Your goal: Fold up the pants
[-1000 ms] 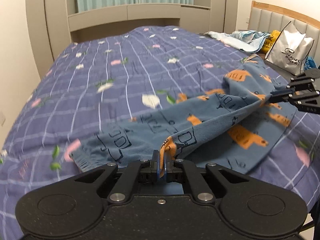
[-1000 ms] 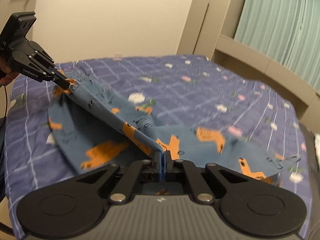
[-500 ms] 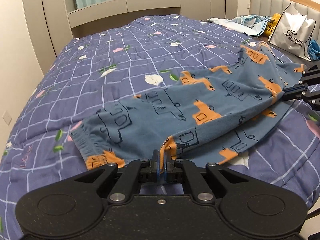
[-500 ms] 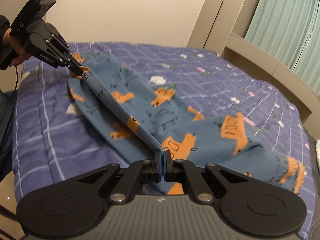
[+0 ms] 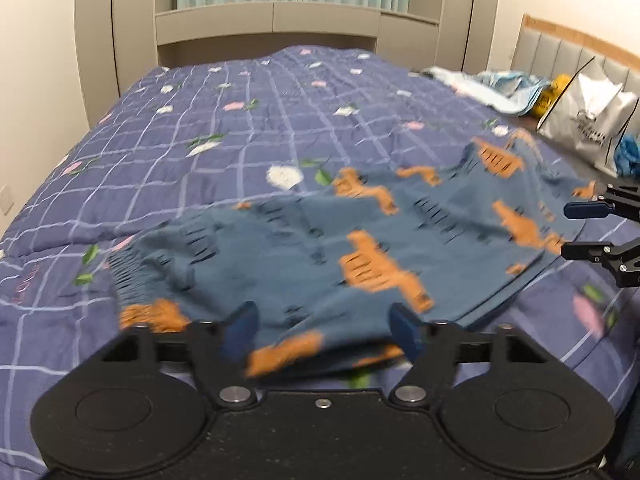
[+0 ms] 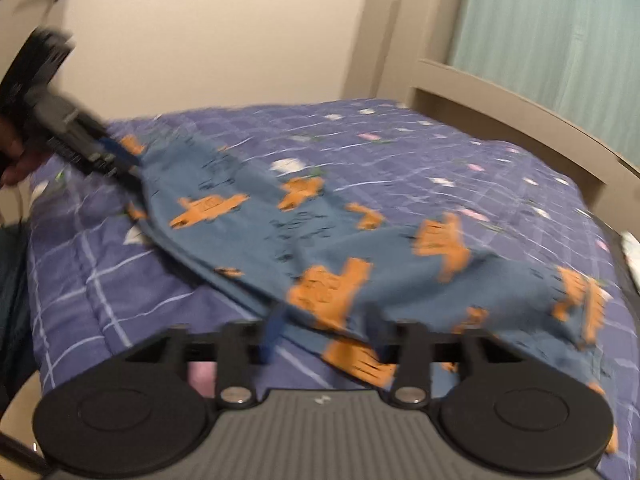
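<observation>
The blue pants (image 5: 320,248) with orange and dark prints lie spread on the purple checked bedspread (image 5: 240,128), folded lengthwise with one leg over the other. My left gripper (image 5: 324,330) is open, its fingers wide apart over the near edge of the pants. My right gripper (image 6: 324,330) is open too, just above the pants (image 6: 320,248) near their edge. The right gripper also shows at the right edge of the left wrist view (image 5: 576,228), jaws apart. The left gripper shows at the left of the right wrist view (image 6: 116,160), blurred.
A white shopping bag (image 5: 588,120) and light blue clothes (image 5: 500,88) lie by the padded headboard (image 5: 560,48) at the right. A beige cabinet (image 5: 272,20) and teal curtains stand beyond the bed's far side. The bed's edge is near both grippers.
Both grippers have opened and let go of the pants, which have dropped flat onto the bed. Both views are blurred by motion.
</observation>
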A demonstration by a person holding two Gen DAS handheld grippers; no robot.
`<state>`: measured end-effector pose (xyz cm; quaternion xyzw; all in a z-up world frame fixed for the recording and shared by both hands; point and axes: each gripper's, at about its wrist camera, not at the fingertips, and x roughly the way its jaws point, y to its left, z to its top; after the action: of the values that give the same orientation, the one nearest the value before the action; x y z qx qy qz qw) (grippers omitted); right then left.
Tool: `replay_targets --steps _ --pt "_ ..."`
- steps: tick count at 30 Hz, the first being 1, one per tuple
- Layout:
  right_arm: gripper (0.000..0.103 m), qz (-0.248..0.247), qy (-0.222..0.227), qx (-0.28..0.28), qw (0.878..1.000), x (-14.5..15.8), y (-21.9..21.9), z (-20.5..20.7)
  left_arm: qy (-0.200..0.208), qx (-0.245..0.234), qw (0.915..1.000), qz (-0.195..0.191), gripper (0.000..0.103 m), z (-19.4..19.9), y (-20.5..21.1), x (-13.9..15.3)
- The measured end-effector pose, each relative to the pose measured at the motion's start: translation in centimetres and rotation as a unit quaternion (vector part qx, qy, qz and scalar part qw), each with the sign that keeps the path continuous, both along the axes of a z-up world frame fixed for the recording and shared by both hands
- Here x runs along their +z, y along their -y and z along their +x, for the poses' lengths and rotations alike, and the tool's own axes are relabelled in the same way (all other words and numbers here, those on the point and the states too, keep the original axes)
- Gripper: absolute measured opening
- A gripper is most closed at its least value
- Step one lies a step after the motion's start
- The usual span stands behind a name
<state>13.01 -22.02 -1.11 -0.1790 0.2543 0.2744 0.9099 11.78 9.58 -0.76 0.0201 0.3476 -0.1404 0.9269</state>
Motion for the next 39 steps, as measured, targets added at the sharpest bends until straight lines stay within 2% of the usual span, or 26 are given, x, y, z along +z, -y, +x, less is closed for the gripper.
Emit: replay_targets --steps 2,3,4,8,12,14,16,20,23,25,26,27,28,31,35,37,39 --pt "0.081 0.020 0.000 -0.038 0.999 0.6 2.0 -0.1 0.006 -0.001 0.9999 -0.015 0.093 0.3 1.8 0.2" --pt "0.093 0.029 0.002 -0.062 0.998 0.8 3.3 0.0 0.010 -0.007 0.9996 -0.024 0.096 0.5 2.9 0.3" --pt "0.100 0.037 0.005 -0.086 0.996 1.1 4.7 0.0 0.016 -0.013 0.9994 -0.029 0.101 0.8 4.1 0.4" --pt "0.103 0.051 0.018 -0.179 0.982 1.8 10.3 0.7 0.041 -0.043 0.9975 -0.038 0.102 1.9 9.5 0.6" --pt "0.103 0.053 0.008 -0.248 0.967 2.2 16.0 4.0 0.047 -0.087 0.9944 -0.037 0.102 2.5 14.8 0.3" --pt "0.098 0.056 -0.015 -0.274 0.960 1.9 18.7 6.6 0.046 -0.108 0.9924 -0.037 0.102 2.6 16.7 0.1" --pt "0.080 0.059 -0.034 -0.283 0.957 1.5 20.6 9.1 0.044 -0.118 0.9913 -0.038 0.102 2.5 18.1 0.0" --pt "0.067 0.059 -0.079 -0.282 0.955 0.1 22.9 12.8 0.033 -0.120 0.9913 -0.044 0.102 2.7 19.1 -0.5" --pt "0.057 0.070 -0.115 -0.270 0.953 -1.2 23.0 13.9 0.025 -0.119 0.9918 -0.038 0.102 3.2 19.4 -1.0" --pt "0.035 0.075 -0.124 -0.259 0.955 -1.6 23.0 13.9 0.022 -0.118 0.9920 -0.038 0.102 3.3 19.2 -1.2" --pt "0.029 0.079 -0.124 -0.252 0.957 -1.4 22.9 13.8 0.022 -0.117 0.9922 -0.038 0.102 3.4 19.1 -1.2" --pt "0.017 0.079 -0.124 -0.247 0.958 -1.3 22.8 13.6 0.021 -0.116 0.9923 -0.038 0.102 3.5 19.2 -1.3" --pt "0.012 0.066 -0.118 -0.245 0.960 -1.1 22.6 13.5 0.022 -0.115 0.9923 -0.039 0.102 3.4 19.0 -1.1" --pt "0.011 0.021 -0.095 -0.240 0.966 -0.1 21.9 13.2 0.028 -0.115 0.9923 -0.039 0.102 3.3 18.7 -0.9" --pt "0.012 -0.006 -0.086 -0.235 0.968 0.8 21.5 13.3 0.033 -0.114 0.9923 -0.036 0.102 3.0 18.4 -0.8" --pt "0.020 -0.020 -0.110 -0.229 0.967 -0.2 21.2 13.8 0.031 -0.115 0.9924 -0.029 0.102 2.9 18.3 -1.0" --pt "0.027 -0.029 -0.104 -0.229 0.967 -0.7 21.1 13.7 0.031 -0.114 0.9927 -0.023 0.102 2.7 18.1 -1.1"
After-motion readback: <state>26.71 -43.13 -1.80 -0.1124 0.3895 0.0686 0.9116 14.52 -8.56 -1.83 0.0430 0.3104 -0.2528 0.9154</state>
